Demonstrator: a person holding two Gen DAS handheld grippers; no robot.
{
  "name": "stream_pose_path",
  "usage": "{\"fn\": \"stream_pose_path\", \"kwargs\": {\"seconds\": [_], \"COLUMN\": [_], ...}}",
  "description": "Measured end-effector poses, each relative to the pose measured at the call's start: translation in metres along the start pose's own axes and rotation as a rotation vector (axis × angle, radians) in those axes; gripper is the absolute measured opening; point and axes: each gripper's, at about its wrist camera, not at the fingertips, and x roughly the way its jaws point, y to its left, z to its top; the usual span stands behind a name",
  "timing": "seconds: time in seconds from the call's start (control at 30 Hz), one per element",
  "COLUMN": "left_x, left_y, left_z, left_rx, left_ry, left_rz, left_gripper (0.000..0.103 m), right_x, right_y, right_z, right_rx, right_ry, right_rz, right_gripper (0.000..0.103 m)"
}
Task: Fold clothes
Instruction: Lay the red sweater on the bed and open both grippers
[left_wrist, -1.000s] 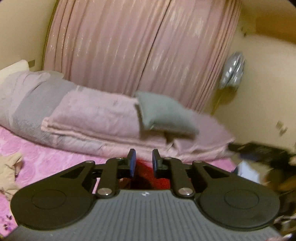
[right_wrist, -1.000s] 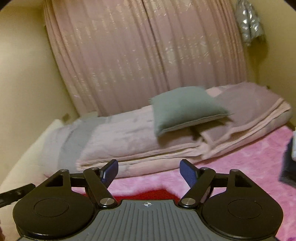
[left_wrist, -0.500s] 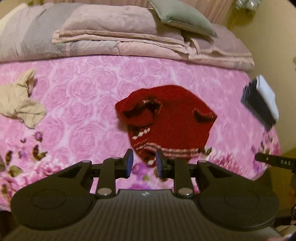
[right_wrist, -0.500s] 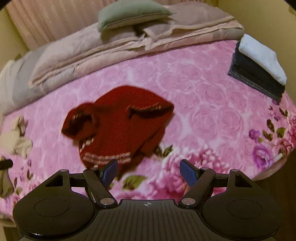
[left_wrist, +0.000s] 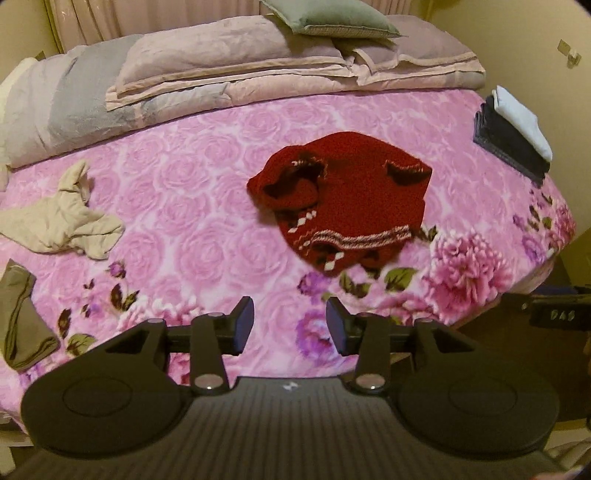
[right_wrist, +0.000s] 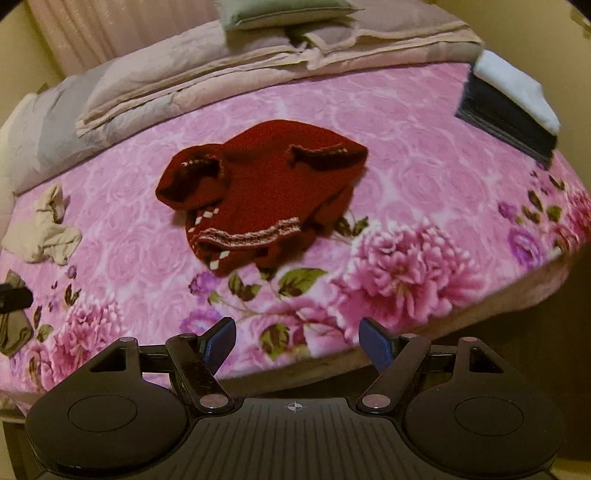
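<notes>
On the bed (left_wrist: 207, 206), red sweater (left_wrist: 343, 199) lies crumpled; left gripper (left_wrist: 290, 325) and right gripper (right_wrist: 297, 343) both open, empty, well apart from it.

Left tool (left_wrist: 290, 325) and right tool (right_wrist: 297, 343) hover, fingers spread, empty.

The left gripper (left_wrist: 290, 324) has a ribbed dark grey body flanked by two black housings with round recessed discs. Black linkage arms pivot on silver screws at 6 o'clock. Its fingers (left_wrist: 244, 320) carry dark blue pads. The right gripper (right_wrist: 298, 343) matches it (a white crosshair marks the body centre), with brighter blue pads (right_wrist: 376, 344).
</notes>
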Motion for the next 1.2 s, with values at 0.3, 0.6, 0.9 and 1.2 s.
{"fn": "stream_pose_path", "kwargs": {"seconds": [0.3, 0.6, 0.9, 1.2], "left_x": [-0.009, 0.003, 0.032, 0.094], "left_y": [-0.006, -0.012, -0.017, -0.055], "left_z": [-0.014, -0.009, 0.025, 0.09], "left_rx": [0.046, 0.045, -0.04, -0.035], "left_ry": [-0.001, 0.024, -0.042, -0.115], "left_rz": [0.019, 0.024, 0.004, 0.111], "left_gripper": [0.04, 0.04, 0.04, 0.04], "right_x": [-0.014, -0.009, 0.012, 0.055], "right_y": [0.0, -0.012, -0.049, -0.138], "right_z": [-0.025, -0.026, 0.023, 0.128], "right_rx": [0.014, 0.04, 0.035, -0.076], "right_ry": [-0.004, 0.012, -0.067, -0.182], "right_rz": [-0.018, -0.021, -0.004, -0.015], "right_gripper": [0.077, 0.077, 0.077, 0.077]}}
